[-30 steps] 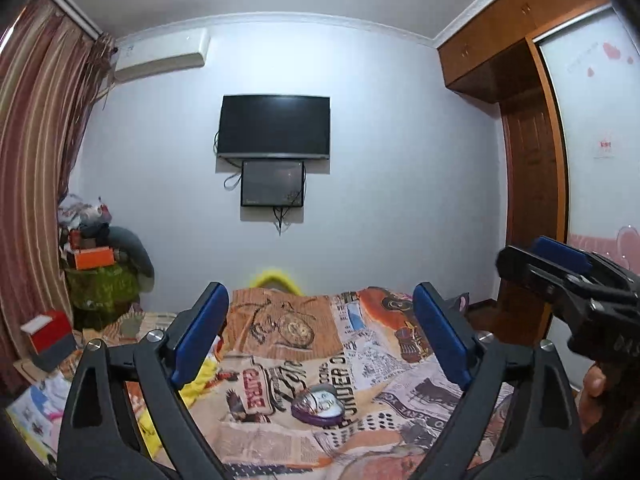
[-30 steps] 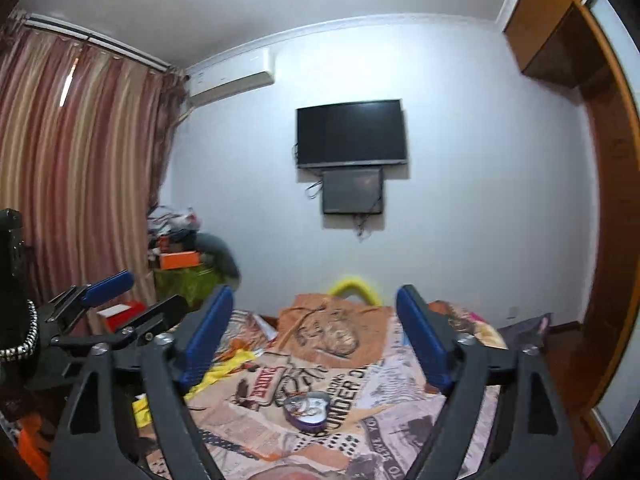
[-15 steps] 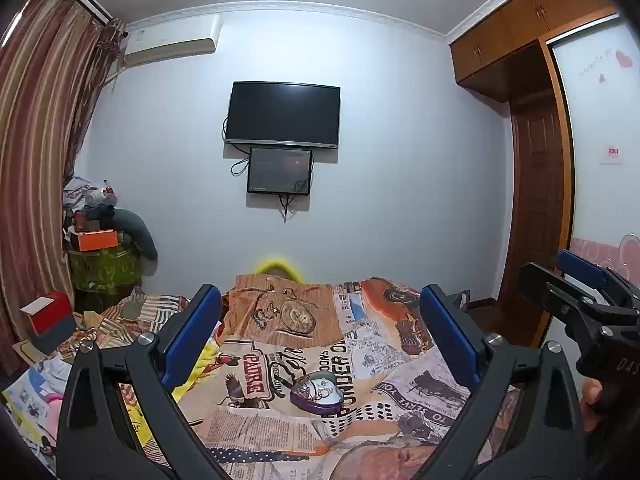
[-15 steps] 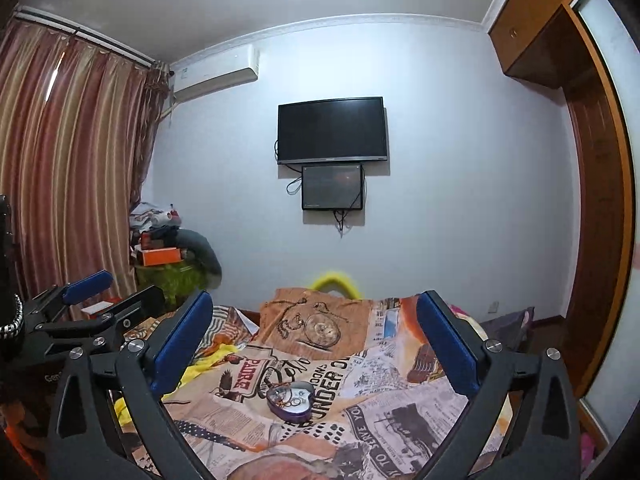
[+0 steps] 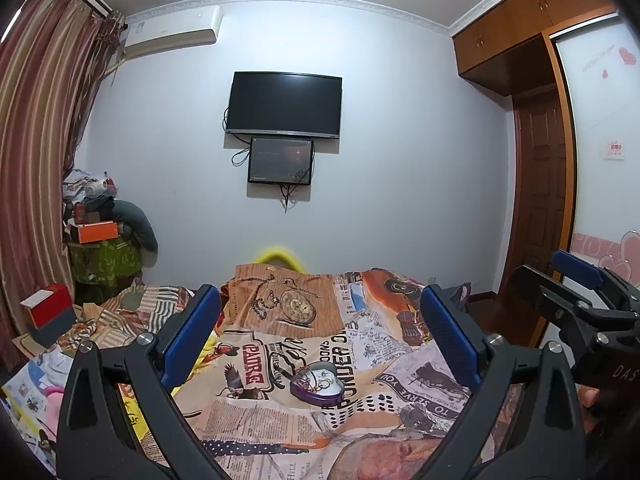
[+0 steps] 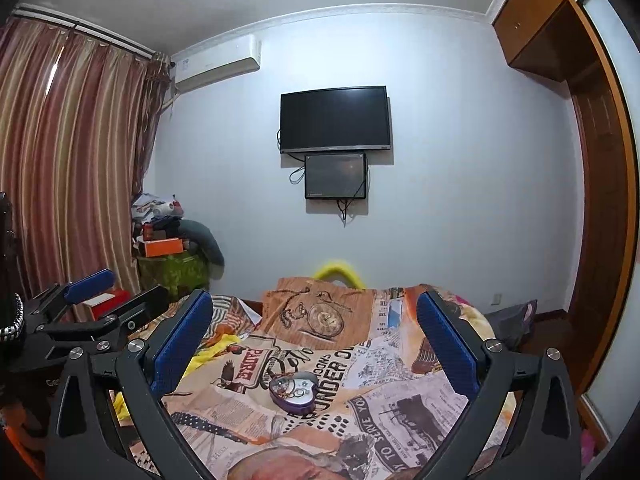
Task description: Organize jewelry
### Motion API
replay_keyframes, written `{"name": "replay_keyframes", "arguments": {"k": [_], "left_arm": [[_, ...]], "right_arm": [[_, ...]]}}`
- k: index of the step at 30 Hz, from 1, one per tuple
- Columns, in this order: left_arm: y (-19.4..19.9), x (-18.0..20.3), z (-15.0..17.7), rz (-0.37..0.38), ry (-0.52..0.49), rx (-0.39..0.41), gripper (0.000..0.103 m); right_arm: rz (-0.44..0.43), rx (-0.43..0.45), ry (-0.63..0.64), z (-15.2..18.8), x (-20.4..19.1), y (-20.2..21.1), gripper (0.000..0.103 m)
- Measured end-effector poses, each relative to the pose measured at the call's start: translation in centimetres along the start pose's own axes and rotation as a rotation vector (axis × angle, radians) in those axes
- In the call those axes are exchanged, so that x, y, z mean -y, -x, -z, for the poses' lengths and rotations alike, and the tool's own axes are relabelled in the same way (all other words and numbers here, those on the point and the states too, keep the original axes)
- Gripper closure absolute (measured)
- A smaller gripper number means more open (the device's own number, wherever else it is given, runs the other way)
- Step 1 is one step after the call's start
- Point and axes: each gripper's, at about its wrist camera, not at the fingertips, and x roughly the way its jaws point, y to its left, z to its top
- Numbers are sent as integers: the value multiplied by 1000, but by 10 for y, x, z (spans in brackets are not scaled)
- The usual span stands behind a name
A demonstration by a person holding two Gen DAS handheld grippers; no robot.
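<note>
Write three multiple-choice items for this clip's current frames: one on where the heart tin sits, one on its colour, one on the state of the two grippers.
1. Where is the heart tin?
A. On the printed bedspread
B. On the floor by the door
C. In the left gripper

2. What colour is the tin's wall?
A. Red
B. Purple
C. Green

3. How are the left gripper and right gripper?
A. Both shut on jewelry
B. Left shut, right open
C. Both open, holding nothing

Key:
1. A, since both wrist views show the tin resting on the bedspread ahead of the fingers.
2. B, since its side reads purple in both views, with jewelry lying in the pale inside.
3. C, since in each view the blue pads stand wide apart with only bedspread between them.
</note>
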Motion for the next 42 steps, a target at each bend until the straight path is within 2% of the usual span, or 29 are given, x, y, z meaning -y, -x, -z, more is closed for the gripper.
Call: {"name": "replay_keyframes", "arguments": {"k": [18,42], "left_arm": [[-4,0,2,-16,-1,-15,2],[-7,-2,3,34,6,-39,2]], "right_arm": [[-15,-34,-21,-1,6,-2,2],[6,-36,-9,-1,5,-3,2]]}}
